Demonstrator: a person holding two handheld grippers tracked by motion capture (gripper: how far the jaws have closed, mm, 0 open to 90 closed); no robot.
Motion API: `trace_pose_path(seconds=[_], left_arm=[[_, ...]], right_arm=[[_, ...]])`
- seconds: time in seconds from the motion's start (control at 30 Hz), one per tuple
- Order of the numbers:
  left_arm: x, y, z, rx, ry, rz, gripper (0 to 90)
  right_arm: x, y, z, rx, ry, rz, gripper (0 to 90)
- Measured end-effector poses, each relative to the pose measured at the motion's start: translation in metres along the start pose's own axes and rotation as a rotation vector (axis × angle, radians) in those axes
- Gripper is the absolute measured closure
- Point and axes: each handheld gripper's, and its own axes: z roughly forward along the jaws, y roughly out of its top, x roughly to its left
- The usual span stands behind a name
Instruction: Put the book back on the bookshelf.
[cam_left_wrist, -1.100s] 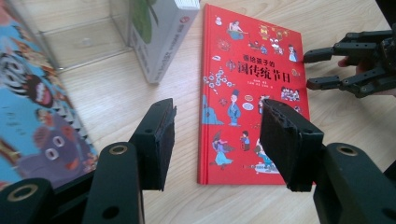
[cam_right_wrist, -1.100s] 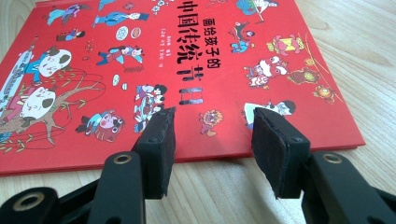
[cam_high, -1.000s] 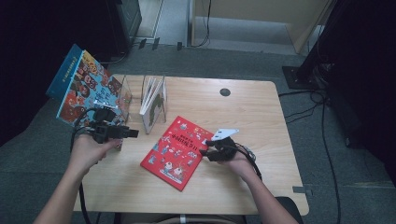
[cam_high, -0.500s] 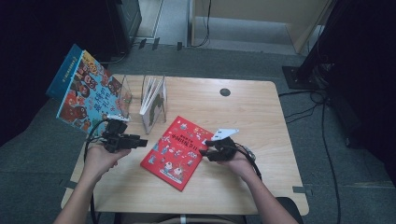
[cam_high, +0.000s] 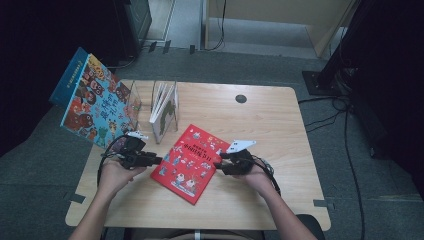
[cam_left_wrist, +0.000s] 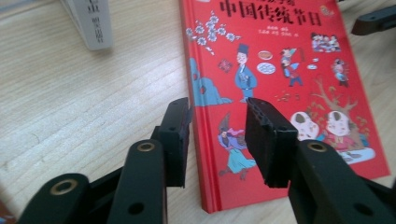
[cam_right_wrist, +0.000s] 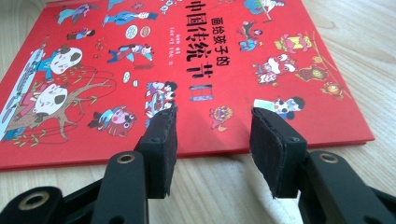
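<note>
Here the red book (cam_high: 189, 162) lies flat on the counter (cam_high: 270, 120) between your hands, so each side edge is open to a grip. Your left gripper (cam_high: 156, 160) has just been closing its jaws, still spread astride the spine edge without pinching. Your right gripper (cam_high: 218, 166) waits, jaws spread, at the opposite edge.

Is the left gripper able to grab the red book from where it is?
Probably yes. The left gripper sits at the red book's spine edge, jaws apart and just closing, with nothing in between. The book lies flat on the table, so pinching that edge may be fiddly.
</note>
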Motion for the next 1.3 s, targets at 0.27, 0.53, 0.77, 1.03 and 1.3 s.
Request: trace_pose_path(seconds=[0.27, 0.53, 0.77, 1.03, 1.3], left_arm=[[0.008, -0.004, 0.013, 0.001, -0.015, -0.025, 72.2], [0.017, -0.007, 0.014, -0.047, -0.027, -0.101, 83.9], [0.025, -0.012, 0.018, -0.034, -0.035, -0.128, 90.0], [0.021, -0.014, 0.027, -0.018, -0.040, -0.138, 90.0], [0.007, -0.013, 0.034, -0.012, -0.064, -0.122, 90.0]], right_arm=[[0.004, -0.004, -0.001, 0.006, 0.006, 0.018, 60.2], [0.009, -0.005, -0.001, 0.018, -0.005, 0.017, 73.3], [0.012, -0.007, -0.001, 0.018, 0.001, 0.024, 75.2], [0.011, -0.007, -0.001, 0.007, -0.006, 0.020, 75.7], [0.004, -0.009, -0.004, 0.013, -0.034, 0.047, 75.9]])
